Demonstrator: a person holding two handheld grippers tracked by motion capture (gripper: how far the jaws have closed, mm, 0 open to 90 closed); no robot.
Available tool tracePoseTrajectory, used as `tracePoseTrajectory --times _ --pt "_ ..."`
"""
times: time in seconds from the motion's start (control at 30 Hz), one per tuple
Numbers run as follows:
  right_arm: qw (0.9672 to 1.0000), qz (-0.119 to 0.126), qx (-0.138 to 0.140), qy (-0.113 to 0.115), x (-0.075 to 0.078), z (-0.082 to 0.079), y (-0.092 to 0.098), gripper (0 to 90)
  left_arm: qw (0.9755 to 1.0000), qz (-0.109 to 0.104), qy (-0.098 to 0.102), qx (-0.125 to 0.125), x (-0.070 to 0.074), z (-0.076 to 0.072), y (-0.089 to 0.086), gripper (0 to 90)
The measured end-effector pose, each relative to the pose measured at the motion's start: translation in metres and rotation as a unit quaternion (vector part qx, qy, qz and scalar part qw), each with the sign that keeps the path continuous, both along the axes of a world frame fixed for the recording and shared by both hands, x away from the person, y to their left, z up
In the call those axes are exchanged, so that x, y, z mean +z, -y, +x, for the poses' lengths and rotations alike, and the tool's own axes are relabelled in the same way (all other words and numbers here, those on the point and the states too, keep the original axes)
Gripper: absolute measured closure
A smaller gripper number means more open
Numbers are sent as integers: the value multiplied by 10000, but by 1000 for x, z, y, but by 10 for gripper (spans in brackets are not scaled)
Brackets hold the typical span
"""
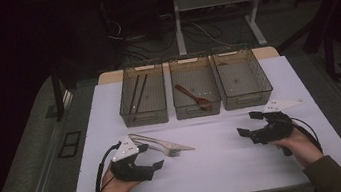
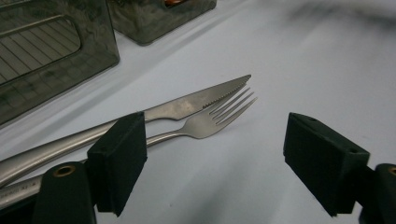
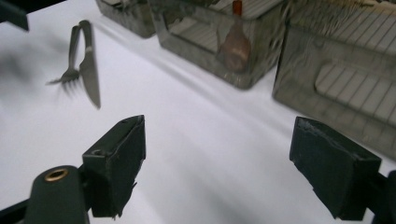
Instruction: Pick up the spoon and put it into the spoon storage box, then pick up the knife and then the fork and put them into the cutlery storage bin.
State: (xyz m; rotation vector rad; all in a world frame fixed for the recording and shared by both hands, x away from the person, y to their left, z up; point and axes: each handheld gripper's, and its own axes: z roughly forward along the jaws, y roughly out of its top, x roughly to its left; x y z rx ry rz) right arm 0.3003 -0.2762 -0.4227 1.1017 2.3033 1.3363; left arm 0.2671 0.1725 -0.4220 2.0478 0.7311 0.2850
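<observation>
A steel knife (image 1: 173, 144) and a steel fork (image 1: 170, 151) lie side by side on the white table (image 1: 218, 165), left of centre. My left gripper (image 1: 152, 157) rests just in front of them, jaws open, with nothing between them. In the left gripper view the left gripper (image 2: 212, 140) points past the fork (image 2: 205, 123) and knife (image 2: 196, 102), which lie beside its left jaw. My right gripper (image 1: 245, 123) hovers open at the right, in front of the bins. In the right gripper view the right gripper (image 3: 217, 140) has bare table between its jaws, and the knife (image 3: 91, 70) and fork (image 3: 69, 73) lie far left.
Three dark see-through bins stand in a row at the back of the table. The left bin (image 1: 144, 116) holds dark chopsticks (image 1: 138, 93). The middle bin (image 1: 198, 109) holds a reddish-brown spoon (image 1: 191, 95). The right bin (image 1: 247, 98) stands near my right gripper.
</observation>
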Motion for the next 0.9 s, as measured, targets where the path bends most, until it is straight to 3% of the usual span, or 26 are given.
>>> tracePoseTrajectory --times 0.33,0.5,0.7,0.77,0.9 --pt "9997 220 -11 137 -13 -26 25 177 9998 103 79 134 6 6 -5 347" --pt "9997 239 -9 93 -17 -35 32 176 9993 274 106 236 10 17 -7 509" --pt "9997 232 -19 111 -18 -36 33 176 9973 443 -117 573 9 43 -12 810" --pt "9997 216 8 83 -19 -36 32 176 9963 590 -213 582 6 52 -15 888" --pt "9997 224 30 94 -19 -35 31 176 9945 782 -334 618 -1 66 -17 889"
